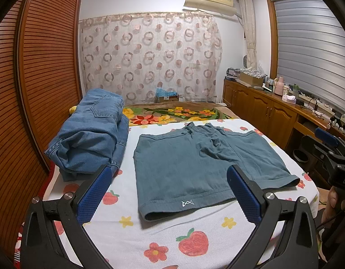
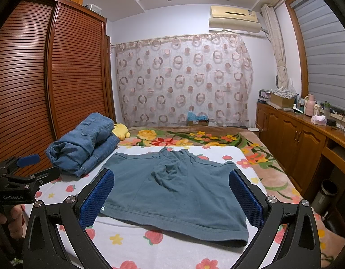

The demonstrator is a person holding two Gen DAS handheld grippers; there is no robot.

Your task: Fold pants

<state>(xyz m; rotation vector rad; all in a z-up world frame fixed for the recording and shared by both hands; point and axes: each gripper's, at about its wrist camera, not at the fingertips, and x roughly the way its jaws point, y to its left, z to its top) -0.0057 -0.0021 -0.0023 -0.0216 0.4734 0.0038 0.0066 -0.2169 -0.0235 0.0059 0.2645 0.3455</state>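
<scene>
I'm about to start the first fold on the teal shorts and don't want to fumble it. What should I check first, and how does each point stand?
1. Shorts lie spread on the sheet: ok.
2. Fabric smooth: not ok, bunched near the crotch.
3. Left gripper open, holding nothing: ok.
4. Right gripper open, holding nothing: ok.
5. Jeans apart from the shorts: ok.
6. Nothing under the shorts: cannot tell.
</scene>
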